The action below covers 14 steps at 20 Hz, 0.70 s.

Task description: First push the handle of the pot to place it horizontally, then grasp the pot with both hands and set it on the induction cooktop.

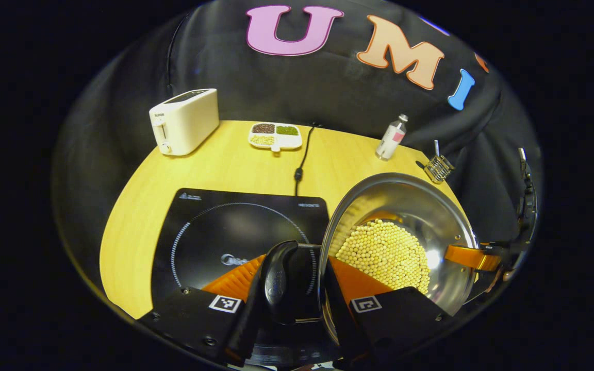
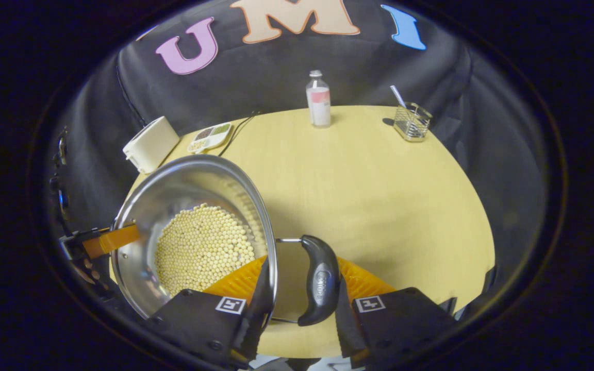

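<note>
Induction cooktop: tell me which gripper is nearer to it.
Left. The left gripper straddles the pot's handle right above the induction cooktop's near edge. The right gripper is at the pot's opposite handle, over bare table.

A rounded pale-wood worktop (image 2: 379, 206) stands before a draped black cloth wall (image 2: 256, 77), carrying a white toaster (image 1: 184, 121), a divided snack dish (image 1: 275, 136), a small bottle (image 2: 318, 99) and a wire holder (image 2: 411, 121) along its far edge.

pot (image 1: 405, 206) base: hidden | tray (image 1: 275, 136) contents: too small | bottle (image 2: 319, 105) label: unreadable
</note>
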### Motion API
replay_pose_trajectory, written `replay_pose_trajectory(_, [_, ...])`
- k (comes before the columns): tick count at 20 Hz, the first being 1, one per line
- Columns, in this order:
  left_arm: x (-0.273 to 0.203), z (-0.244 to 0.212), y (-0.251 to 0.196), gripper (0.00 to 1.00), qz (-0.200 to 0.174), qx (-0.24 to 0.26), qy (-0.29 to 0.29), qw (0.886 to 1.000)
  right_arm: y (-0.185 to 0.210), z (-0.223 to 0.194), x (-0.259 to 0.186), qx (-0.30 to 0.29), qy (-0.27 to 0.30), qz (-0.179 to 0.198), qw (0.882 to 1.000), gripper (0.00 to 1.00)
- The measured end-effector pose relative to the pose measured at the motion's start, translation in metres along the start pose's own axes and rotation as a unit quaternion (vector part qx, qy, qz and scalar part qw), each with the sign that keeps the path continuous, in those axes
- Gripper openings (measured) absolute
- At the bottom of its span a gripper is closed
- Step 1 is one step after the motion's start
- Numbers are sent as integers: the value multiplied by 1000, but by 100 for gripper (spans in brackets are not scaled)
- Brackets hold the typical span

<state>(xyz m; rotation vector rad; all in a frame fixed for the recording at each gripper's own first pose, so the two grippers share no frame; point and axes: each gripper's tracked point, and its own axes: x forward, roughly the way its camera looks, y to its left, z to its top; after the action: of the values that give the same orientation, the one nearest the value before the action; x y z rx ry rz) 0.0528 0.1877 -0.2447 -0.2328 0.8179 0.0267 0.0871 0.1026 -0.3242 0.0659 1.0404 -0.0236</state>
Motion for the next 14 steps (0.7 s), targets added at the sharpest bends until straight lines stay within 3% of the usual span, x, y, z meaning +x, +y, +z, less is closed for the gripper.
replay_pose_trajectory(6, [-8,0,71,63,15,-13,9,1000,73,-7,16,-9,10,12,1000,58])
replay_pose_trajectory(13, [-9,-2,118,63,26,-25,13,999,121,-8,31,-19,20,17,999,58])
replay_pose_trajectory(14, [-7,0,124,65,27,-23,13,999,127,-8,34,-19,21,17,999,67])
